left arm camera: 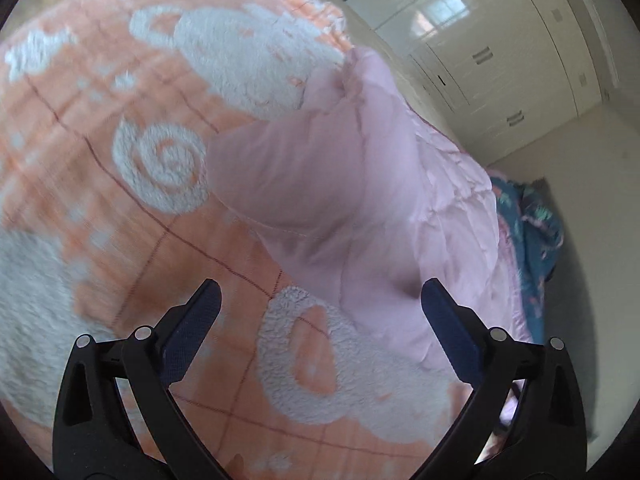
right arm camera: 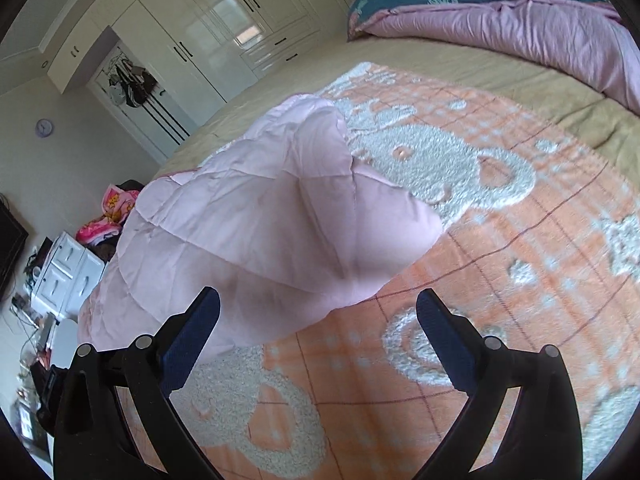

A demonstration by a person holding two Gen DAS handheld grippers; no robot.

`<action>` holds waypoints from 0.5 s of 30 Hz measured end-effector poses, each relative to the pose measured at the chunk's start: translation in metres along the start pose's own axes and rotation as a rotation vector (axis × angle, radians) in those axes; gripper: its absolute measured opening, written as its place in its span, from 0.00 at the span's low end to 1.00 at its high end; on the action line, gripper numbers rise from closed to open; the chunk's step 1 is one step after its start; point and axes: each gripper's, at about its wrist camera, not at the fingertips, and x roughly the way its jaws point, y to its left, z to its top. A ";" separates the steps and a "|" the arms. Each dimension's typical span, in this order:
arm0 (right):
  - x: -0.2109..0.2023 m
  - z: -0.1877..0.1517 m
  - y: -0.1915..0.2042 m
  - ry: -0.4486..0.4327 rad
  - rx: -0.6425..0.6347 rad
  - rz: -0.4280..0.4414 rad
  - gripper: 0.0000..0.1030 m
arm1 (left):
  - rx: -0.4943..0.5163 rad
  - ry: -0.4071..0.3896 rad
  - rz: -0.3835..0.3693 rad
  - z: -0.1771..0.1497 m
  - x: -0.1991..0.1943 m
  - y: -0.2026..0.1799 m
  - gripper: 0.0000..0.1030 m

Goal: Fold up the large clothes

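A pale pink quilted garment (left arm camera: pixel 360 184) lies bunched on an orange and white fleece blanket (left arm camera: pixel 120 200) spread over the bed. In the left wrist view my left gripper (left arm camera: pixel 320 300) stands open just above the blanket, its right finger at the garment's near edge, nothing between the pads. In the right wrist view the same pink garment (right arm camera: pixel 256 224) lies ahead and to the left on the blanket (right arm camera: pixel 500 280). My right gripper (right arm camera: pixel 318 304) is open too, its left finger over the garment's near edge, holding nothing.
A folded purple and teal duvet (right arm camera: pixel 520 28) lies at the far side of the bed. White wardrobes (right arm camera: pixel 208 40) line the wall. A white drawer unit (right arm camera: pixel 68 276) with clutter stands on the floor by the bed's edge. The teal duvet (left arm camera: pixel 532 232) hangs beyond the garment.
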 end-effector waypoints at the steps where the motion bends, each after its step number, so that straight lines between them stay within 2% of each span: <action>1: 0.004 0.001 -0.001 0.005 0.007 0.000 0.95 | -0.035 -0.005 -0.016 0.002 0.004 0.003 0.91; 7: 0.033 0.012 -0.012 0.042 0.096 0.044 0.95 | -0.142 -0.043 -0.036 0.013 0.025 0.009 0.91; 10: 0.050 0.017 -0.018 0.076 0.146 0.086 0.96 | -0.131 -0.060 -0.012 0.019 0.034 0.002 0.92; 15: 0.066 0.022 -0.023 0.083 0.194 0.143 0.96 | -0.113 -0.079 0.018 0.027 0.048 -0.007 0.92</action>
